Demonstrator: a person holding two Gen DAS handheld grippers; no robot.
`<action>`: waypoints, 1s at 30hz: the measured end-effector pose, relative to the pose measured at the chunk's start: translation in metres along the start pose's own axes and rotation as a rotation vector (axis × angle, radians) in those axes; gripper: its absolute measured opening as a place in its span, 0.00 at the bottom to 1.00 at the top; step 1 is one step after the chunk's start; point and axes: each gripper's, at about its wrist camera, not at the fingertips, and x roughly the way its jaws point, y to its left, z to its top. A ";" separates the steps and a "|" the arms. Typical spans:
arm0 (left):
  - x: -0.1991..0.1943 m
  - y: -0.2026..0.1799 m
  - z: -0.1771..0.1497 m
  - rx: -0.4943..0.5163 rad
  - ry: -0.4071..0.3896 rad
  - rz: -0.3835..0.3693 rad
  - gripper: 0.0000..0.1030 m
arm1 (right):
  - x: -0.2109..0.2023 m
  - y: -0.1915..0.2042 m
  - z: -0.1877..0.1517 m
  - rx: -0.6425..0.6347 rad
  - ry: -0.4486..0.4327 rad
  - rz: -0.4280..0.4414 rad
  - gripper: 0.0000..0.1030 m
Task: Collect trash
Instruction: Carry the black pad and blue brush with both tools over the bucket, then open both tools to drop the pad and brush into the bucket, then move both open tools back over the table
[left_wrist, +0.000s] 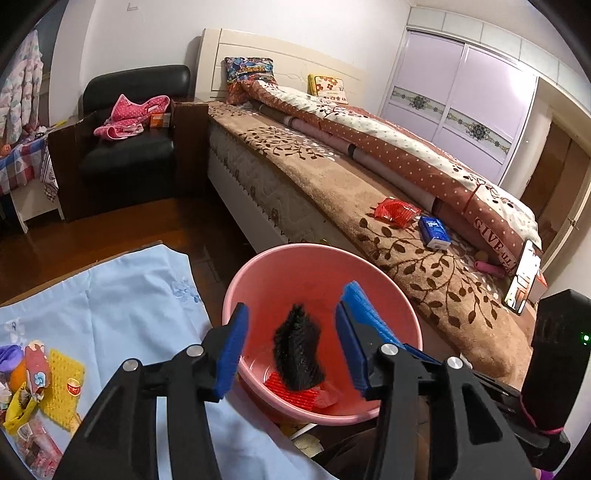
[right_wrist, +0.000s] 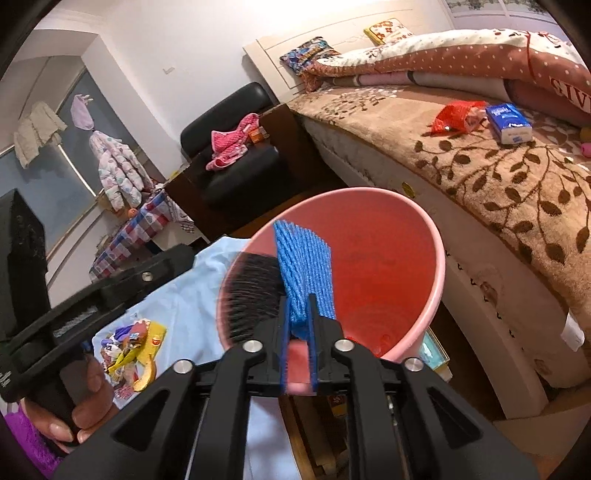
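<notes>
A pink basin (left_wrist: 373, 273) sits between the blue-clothed table and the bed. In it lie a black crinkled wrapper (left_wrist: 297, 350) and a red wrapper (left_wrist: 293, 395). My left gripper (left_wrist: 291, 332) is open and empty just above the basin. My right gripper (right_wrist: 299, 317) is shut on the pink basin's (right_wrist: 436, 266) near rim; the black wrapper (right_wrist: 251, 291) shows blurred beside it. A pile of wrappers (left_wrist: 33, 373) lies on the table. A red wrapper (left_wrist: 397, 210) and a blue tissue pack (left_wrist: 434, 230) lie on the bed.
The bed (left_wrist: 332, 177) with a brown leaf blanket and rolled quilt fills the right. A black armchair (left_wrist: 129, 147) with pink clothes stands behind. A phone (left_wrist: 524, 277) leans on the bed edge. The light blue tablecloth (left_wrist: 129, 314) covers the table at left.
</notes>
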 end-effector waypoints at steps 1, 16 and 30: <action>-0.002 0.001 0.000 0.004 -0.003 0.001 0.47 | 0.000 -0.002 0.000 0.008 -0.005 0.001 0.31; -0.046 0.025 -0.024 -0.030 -0.025 0.045 0.47 | -0.020 0.036 -0.013 -0.094 -0.053 0.003 0.35; -0.095 0.071 -0.065 -0.101 -0.036 0.117 0.46 | -0.023 0.098 -0.045 -0.221 -0.040 0.078 0.35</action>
